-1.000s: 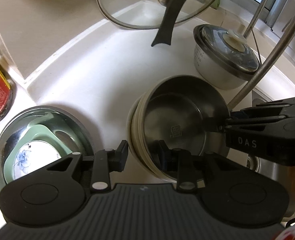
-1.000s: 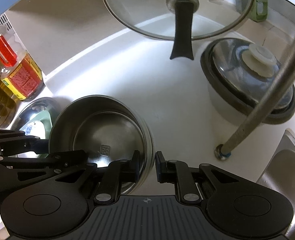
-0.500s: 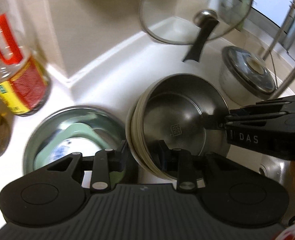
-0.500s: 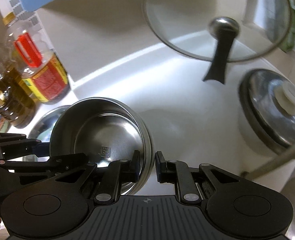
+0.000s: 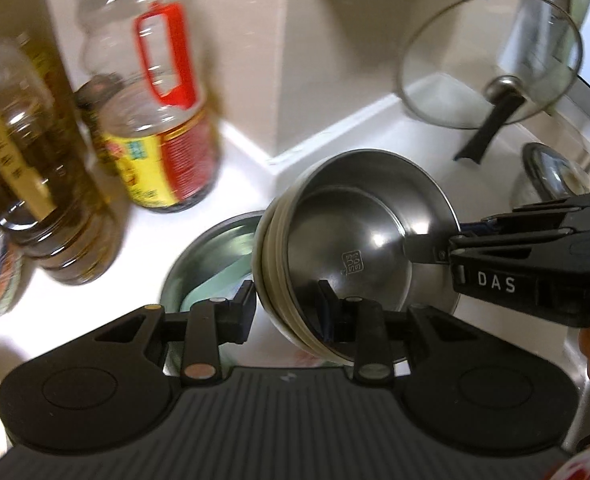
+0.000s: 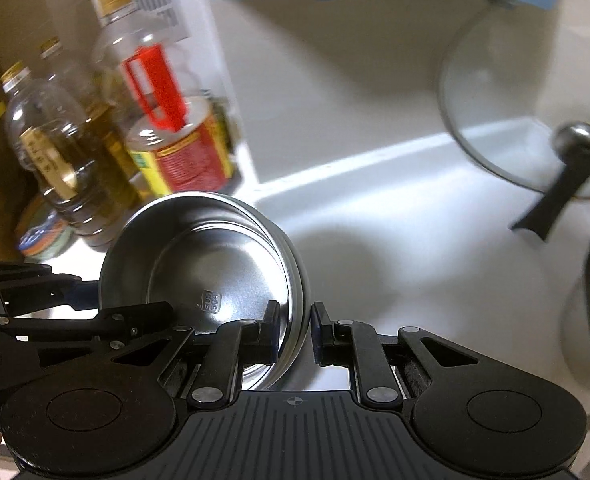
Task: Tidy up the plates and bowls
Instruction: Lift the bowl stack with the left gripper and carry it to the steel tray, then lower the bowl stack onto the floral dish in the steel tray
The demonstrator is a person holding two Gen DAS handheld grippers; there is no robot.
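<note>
2 grippers, left (image 5: 287,312) and right (image 6: 294,330), each pinch the bowl stack's (image 5: 359,240) rim above the counter (image 6: 395,220).

Tilted stack of steel bowls (image 5: 359,240) above a basin (image 5: 199,252) with seemingly green plates

Oil bottles (image 5: 31,184) crowd the white counter (image 5: 231,176) at the left, one with a red handle (image 5: 163,60) and a red-and-yellow label. A glass lid (image 5: 491,60) with a black handle leans against the wall. A lidded pot (image 5: 551,172) stands at the right.
</note>
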